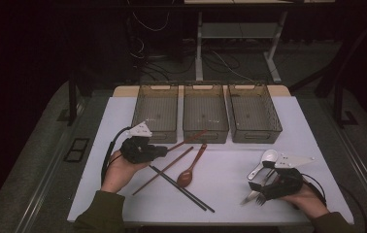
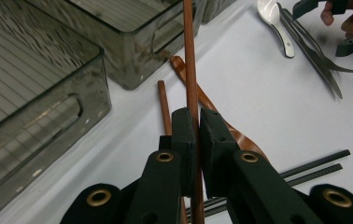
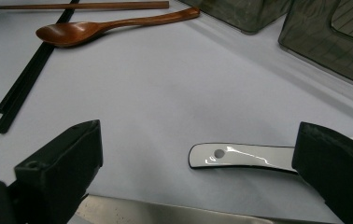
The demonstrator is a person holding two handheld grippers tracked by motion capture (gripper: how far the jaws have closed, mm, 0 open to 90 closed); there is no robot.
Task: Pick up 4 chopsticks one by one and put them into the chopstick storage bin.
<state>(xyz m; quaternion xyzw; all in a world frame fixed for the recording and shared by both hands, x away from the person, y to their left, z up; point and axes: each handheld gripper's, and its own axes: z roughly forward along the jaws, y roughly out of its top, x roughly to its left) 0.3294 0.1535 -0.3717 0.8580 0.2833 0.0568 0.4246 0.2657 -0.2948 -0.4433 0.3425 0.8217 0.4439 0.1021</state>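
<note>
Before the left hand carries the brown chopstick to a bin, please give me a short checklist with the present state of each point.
1. Left gripper shut on the brown chopstick: ok, the fingers clamp it from both sides.
2. Chopstick lifted off the table: cannot tell; its far end points toward the bins.
3. Second brown chopstick free to pick up later: ok, it lies on the table beside the wooden spoon.
4. Left bin ready to receive: ok, nothing lies inside.
5. Right gripper out of the way: ok, it is open near the white spoon, far from the bins.
</note>
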